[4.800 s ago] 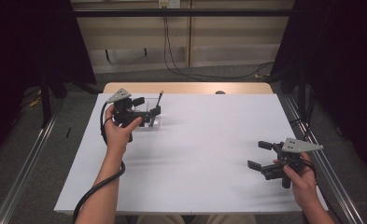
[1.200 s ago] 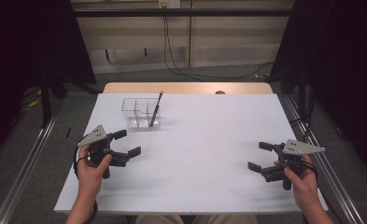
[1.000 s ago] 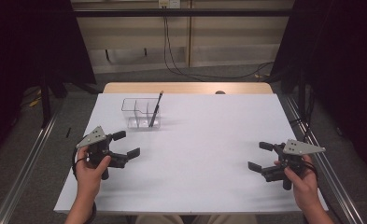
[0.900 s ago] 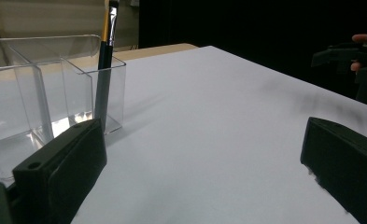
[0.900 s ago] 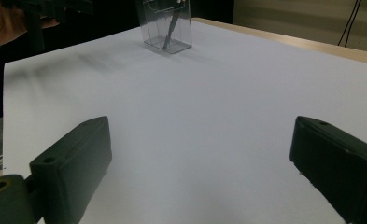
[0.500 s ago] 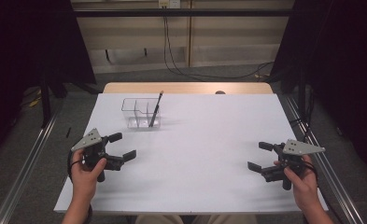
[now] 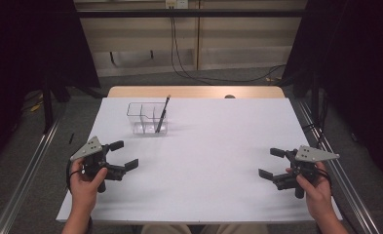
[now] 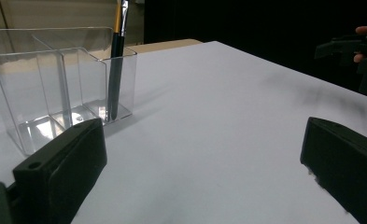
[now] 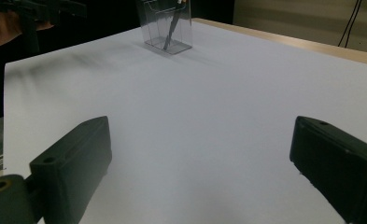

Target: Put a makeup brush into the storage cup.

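Both grippers, left [image 7: 124, 155] and right [image 7: 270, 163], rest with jaws spread, empty. A paintbrush [image 7: 162, 114] stands tilted in a clear organizer [image 7: 141, 115] (light plastic); a careless reach could topple it.

Each hand carried a black two-jaw tool. The left gripper [image 7: 124, 155] wore a grey three-cornered plate on top, and a black cable looped from it beside the wrist. The right gripper [image 7: 272, 163] bore the same grey plate, marked with a few small dark holes. Up close, the left gripper's jaws were matt black blocks with rounded corners, one showing a small round hole near its base. The right gripper's jaws matched, with a brass-coloured ring at the lower corner. Both forearms were bare, without sleeves.
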The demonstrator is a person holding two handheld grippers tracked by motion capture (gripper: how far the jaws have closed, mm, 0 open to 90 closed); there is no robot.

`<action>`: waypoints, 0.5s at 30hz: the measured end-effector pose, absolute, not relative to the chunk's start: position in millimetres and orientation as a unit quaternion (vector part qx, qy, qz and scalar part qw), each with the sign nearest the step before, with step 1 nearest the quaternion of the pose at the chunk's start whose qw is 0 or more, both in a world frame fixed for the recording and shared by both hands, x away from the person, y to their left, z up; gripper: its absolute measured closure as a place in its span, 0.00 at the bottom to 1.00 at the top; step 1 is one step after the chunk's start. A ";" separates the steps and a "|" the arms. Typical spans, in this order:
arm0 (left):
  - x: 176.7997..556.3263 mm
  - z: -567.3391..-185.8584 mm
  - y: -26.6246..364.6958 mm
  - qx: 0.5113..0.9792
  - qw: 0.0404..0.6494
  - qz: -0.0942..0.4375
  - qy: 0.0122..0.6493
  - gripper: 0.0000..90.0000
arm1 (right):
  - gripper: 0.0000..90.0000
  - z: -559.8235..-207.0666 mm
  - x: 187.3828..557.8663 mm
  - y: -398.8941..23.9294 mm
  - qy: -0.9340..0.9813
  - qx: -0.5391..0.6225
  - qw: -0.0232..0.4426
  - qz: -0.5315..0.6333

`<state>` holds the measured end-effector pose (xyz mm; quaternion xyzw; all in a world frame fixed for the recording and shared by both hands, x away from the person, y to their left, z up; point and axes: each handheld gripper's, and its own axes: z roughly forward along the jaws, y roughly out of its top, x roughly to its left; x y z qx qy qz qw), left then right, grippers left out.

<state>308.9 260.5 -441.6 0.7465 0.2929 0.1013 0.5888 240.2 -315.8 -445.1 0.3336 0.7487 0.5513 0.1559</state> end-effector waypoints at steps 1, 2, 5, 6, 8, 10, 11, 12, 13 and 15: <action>308.3 -441.7 261.4 0.747 0.587 0.101 0.293 0.01 | 0.06 -445.1 240.2 -315.8 0.749 0.333 0.156 0.551; 308.0 -441.9 262.3 0.748 0.586 0.103 0.293 0.01 | 0.06 -445.1 240.2 -315.8 0.749 0.334 0.156 0.551; 306.0 -442.3 265.4 0.747 0.586 0.104 0.296 0.01 | 0.06 -445.0 240.2 -315.6 0.749 0.333 0.156 0.551; 305.8 -442.4 266.7 0.748 0.586 0.105 0.295 0.01 | 0.06 -444.9 240.1 -315.4 0.749 0.333 0.156 0.551; 304.8 -442.8 268.4 0.746 0.586 0.105 0.297 0.01 | 0.06 -444.9 240.2 -315.4 0.749 0.333 0.156 0.551; 303.8 -442.8 269.8 0.747 0.585 0.106 0.298 0.01 | 0.06 -444.9 240.2 -315.4 0.749 0.333 0.156 0.551; 303.5 -442.8 270.5 0.747 0.584 0.107 0.299 0.01 | 0.06 -444.9 240.2 -315.3 0.749 0.332 0.156 0.551; 303.4 -443.0 271.4 0.747 0.584 0.108 0.298 0.01 | 0.06 -444.8 240.3 -315.3 0.749 0.332 0.156 0.551; 302.9 -443.2 272.0 0.747 0.584 0.107 0.300 0.01 | 0.06 -444.8 240.3 -315.3 0.749 0.332 0.156 0.552; 302.7 -443.5 273.6 0.747 0.584 0.109 0.300 0.01 | 0.06 -444.8 240.4 -315.2 0.749 0.332 0.156 0.552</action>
